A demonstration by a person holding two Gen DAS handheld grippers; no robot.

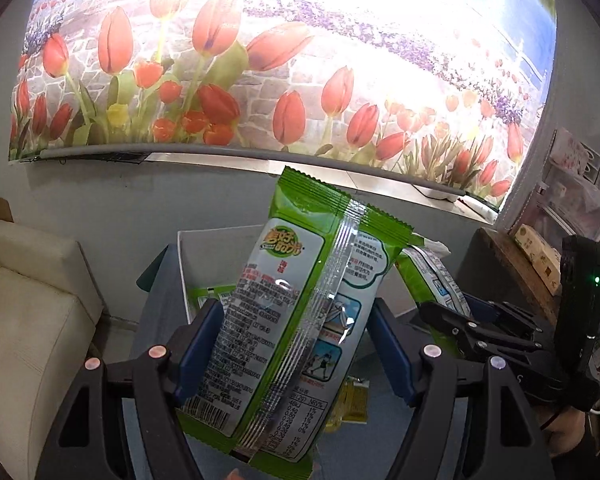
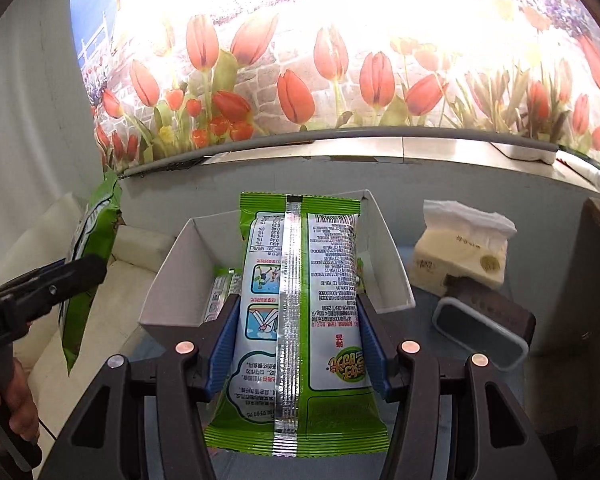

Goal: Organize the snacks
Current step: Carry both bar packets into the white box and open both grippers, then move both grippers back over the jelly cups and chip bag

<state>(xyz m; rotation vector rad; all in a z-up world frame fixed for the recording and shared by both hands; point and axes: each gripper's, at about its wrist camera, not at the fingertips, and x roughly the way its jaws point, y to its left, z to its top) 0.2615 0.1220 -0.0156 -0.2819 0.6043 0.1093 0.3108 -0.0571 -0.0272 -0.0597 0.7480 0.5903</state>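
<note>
Both tongs are clenched on green snack packets: left tongs held aside, right tongs poised above the white box for filing upright.

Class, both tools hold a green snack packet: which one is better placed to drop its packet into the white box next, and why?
The right tool. Its green packet already points straight into the white box, directly ahead. The left tool holds its own packet tilted, with the box further off behind it.
</note>
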